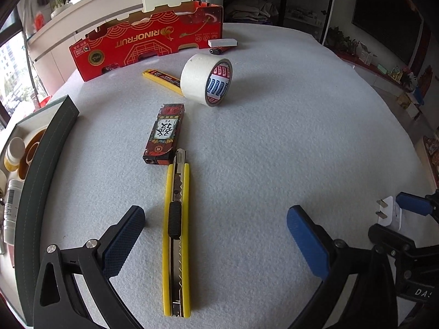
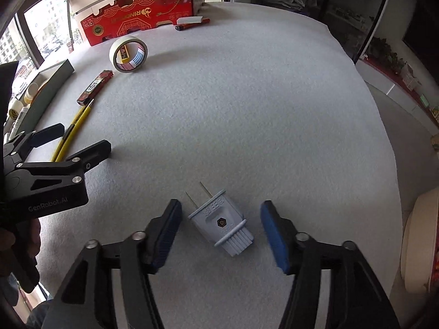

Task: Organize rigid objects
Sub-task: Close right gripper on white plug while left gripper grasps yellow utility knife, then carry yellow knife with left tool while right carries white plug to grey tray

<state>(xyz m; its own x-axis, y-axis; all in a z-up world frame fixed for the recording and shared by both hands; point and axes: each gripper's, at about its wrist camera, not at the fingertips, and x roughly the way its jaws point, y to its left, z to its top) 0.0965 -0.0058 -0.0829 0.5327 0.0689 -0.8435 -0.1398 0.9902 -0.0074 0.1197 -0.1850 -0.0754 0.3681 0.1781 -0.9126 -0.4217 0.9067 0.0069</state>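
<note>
In the left wrist view, the left hand-held gripper [image 1: 216,233] is seen spread wide and empty above the white felt-covered tabletop [image 1: 274,142]. A yellow retractable utility knife [image 1: 177,219] lies flat between its fingers, untouched by the pads. Beyond it rest a dark red patterned rectangular lighter [image 1: 164,134], a roll of white adhesive tape [image 1: 205,78] standing on edge, a slim yellow blade case [image 1: 162,78], a white eraser block [image 1: 222,42] and a red marker pen [image 1: 218,51], the last two close to the far edge beside a red printed cardboard box [image 1: 148,41]. At the left edge, a dark green open storage box [image 1: 52,139] is seen already holding bottles and a tape roll.

In the right wrist view, the right hand-held gripper [image 2: 221,227] is seen open wide, with a pale blue two-pin electrical plug [image 2: 222,223] lying on the tabletop between its fingers, near the front edge, clear of both pads.

The sorting is judged partly done: several items are boxed, while the plug, knife, lighter, tape and smaller pieces remain loose.
</note>
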